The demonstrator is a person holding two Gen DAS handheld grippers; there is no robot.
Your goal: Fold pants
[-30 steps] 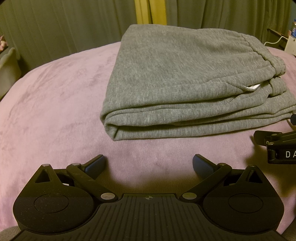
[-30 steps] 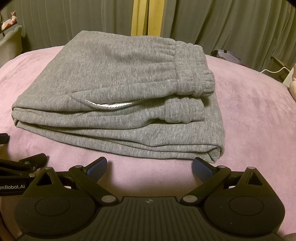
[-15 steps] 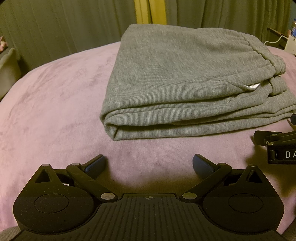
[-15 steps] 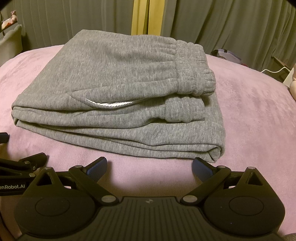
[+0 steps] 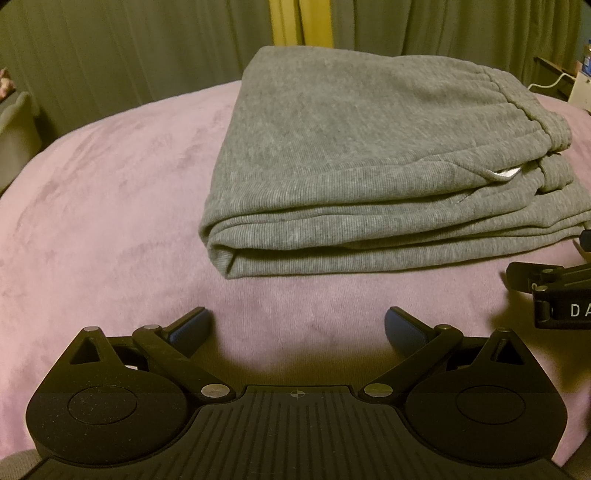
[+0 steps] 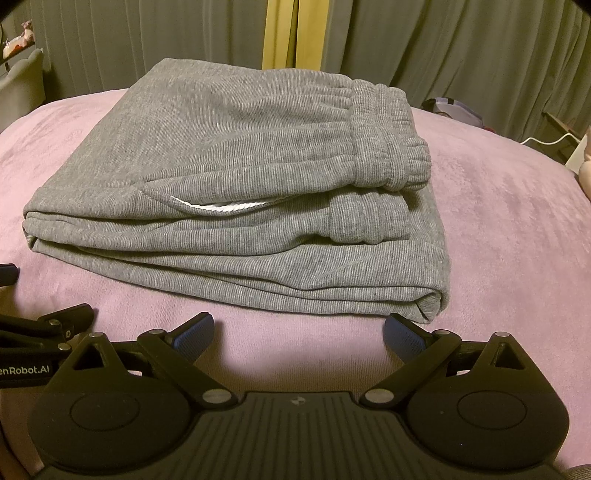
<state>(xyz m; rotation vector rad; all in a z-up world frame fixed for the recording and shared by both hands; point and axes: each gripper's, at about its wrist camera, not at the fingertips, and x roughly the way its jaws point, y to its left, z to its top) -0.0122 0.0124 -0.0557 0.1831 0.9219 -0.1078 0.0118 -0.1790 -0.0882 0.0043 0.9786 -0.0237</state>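
Observation:
Grey sweatpants (image 5: 351, 166) lie folded in a flat stack on the pink blanket (image 5: 110, 206), waistband to the right; they also show in the right wrist view (image 6: 240, 192). A white pocket lining (image 6: 221, 206) peeks out at the front. My left gripper (image 5: 297, 326) is open and empty, a short way in front of the stack's left corner. My right gripper (image 6: 299, 332) is open and empty, just in front of the stack's right corner. Each gripper shows at the edge of the other's view.
The pink blanket (image 6: 517, 236) covers the whole surface. Grey-green curtains (image 6: 443, 55) with a yellow strip (image 6: 282, 33) hang behind. A white cable (image 6: 546, 140) and small items lie at the far right. A grey chair (image 5: 14, 140) stands at the left.
The right wrist view has shifted very slightly nearer the stack. The pants and the left gripper have not moved.

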